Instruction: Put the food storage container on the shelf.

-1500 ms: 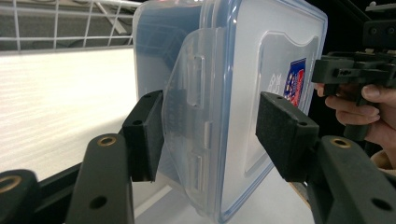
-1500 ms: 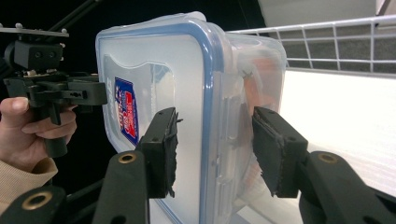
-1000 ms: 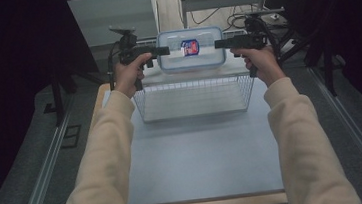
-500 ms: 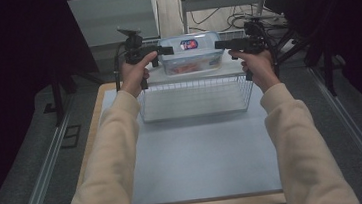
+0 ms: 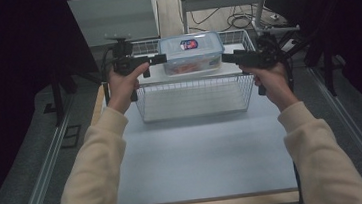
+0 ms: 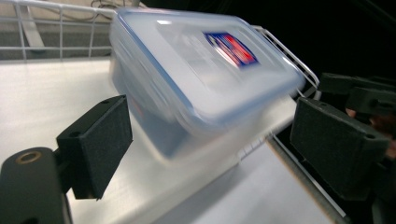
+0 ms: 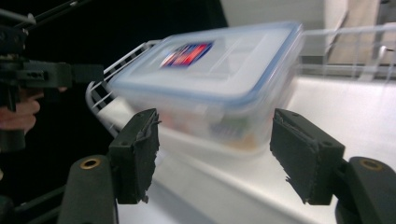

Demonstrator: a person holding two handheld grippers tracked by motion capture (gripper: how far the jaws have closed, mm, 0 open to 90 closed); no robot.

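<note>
A clear plastic box with a blue-rimmed lid and a red and blue label [image 5: 191, 50] is over the far part of a white wire basket [image 5: 192, 83]. It looks tilted and blurred in the left gripper view [image 6: 205, 70] and the right gripper view [image 7: 210, 74]. Coloured contents show through its wall. My left gripper [image 5: 160, 60] is at the box's left end and my right gripper [image 5: 225, 57] is at its right end. Both the left gripper [image 6: 210, 140] and the right gripper [image 7: 215, 149] are open, their pads apart from the box's sides.
The basket stands at the far edge of a pale table [image 5: 199, 155]. Metal rails run along both sides of the table, and dark curtains flank it. A frame and cables lie on the floor behind the basket.
The box has tipped from lid-towards-camera to nearly level and sunk a little towards the basket. Both hands have stayed at its ends.
</note>
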